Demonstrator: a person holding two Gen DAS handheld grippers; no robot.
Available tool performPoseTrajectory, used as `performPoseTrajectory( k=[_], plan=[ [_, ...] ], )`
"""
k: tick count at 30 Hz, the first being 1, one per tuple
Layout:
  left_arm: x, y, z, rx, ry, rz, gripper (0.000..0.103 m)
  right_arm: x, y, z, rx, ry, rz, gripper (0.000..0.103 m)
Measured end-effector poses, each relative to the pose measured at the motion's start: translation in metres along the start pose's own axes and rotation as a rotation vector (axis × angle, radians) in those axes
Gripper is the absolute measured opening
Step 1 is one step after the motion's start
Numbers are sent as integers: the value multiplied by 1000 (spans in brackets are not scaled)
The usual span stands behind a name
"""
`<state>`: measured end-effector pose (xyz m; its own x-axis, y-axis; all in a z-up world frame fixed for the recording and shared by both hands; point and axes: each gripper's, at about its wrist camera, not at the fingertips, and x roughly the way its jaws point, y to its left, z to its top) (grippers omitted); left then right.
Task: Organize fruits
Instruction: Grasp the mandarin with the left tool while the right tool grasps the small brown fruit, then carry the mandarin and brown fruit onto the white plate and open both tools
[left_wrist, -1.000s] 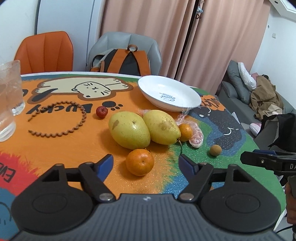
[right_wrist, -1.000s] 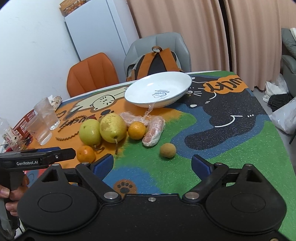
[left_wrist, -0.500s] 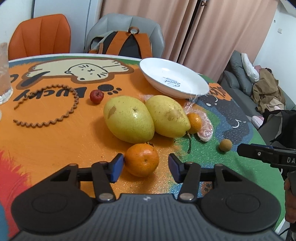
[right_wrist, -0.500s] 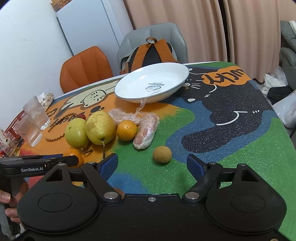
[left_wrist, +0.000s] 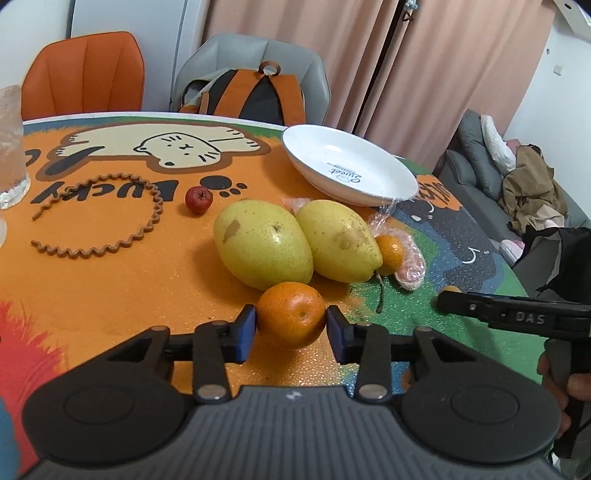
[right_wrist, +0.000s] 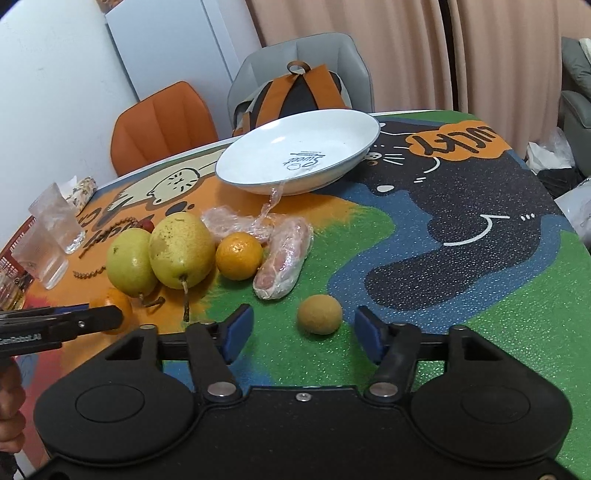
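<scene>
Fruits lie loose on the worktop (left_wrist: 110, 280). I have the nearest orange (left_wrist: 291, 319) between the blue pads of my left gripper (left_wrist: 291, 325); its jaws have just been closing and both pads now touch the peel, so I count it held but not yet lifted. My right gripper (right_wrist: 303, 328) has also been closing, yet gaps remain on both sides of the small brown round fruit (right_wrist: 320, 314), so nothing is gripped there.

Risks, as I judge them: the orange touches the larger pear (left_wrist: 263, 246), so a careless lift could roll it into its neighbour (left_wrist: 339, 240). The brown fruit may roll off if one pad arrives first.

The white plate (left_wrist: 369, 192), the only dish suited to them, holds nothing. The clear glass (left_wrist: 13, 147) at the left edge looks empty.
</scene>
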<state>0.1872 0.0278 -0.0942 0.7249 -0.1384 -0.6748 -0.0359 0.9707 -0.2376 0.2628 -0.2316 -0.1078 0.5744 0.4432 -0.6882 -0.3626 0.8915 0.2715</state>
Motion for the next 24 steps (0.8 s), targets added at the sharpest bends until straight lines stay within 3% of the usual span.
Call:
performPoseTrajectory(
  k=[5,17,18,20,24],
  plan=[
    [-11,-7,3,23,-33,-17,39,2,-5,0,16,3,-1,37],
    [-23,-15,8,32,-75,7,39,9,-13,3,19,-13,-10,39],
    [-24,-15,9,30,-79,8,39,9,-13,3,11,-14,-11,38],
    [-25,-15,9,27,-84,11,39,10,-12,4,5,-10,-5,26],
    [-28,-17,12,32,-99,12,39,4,-10,7,4,-29,14,25]
  ],
)
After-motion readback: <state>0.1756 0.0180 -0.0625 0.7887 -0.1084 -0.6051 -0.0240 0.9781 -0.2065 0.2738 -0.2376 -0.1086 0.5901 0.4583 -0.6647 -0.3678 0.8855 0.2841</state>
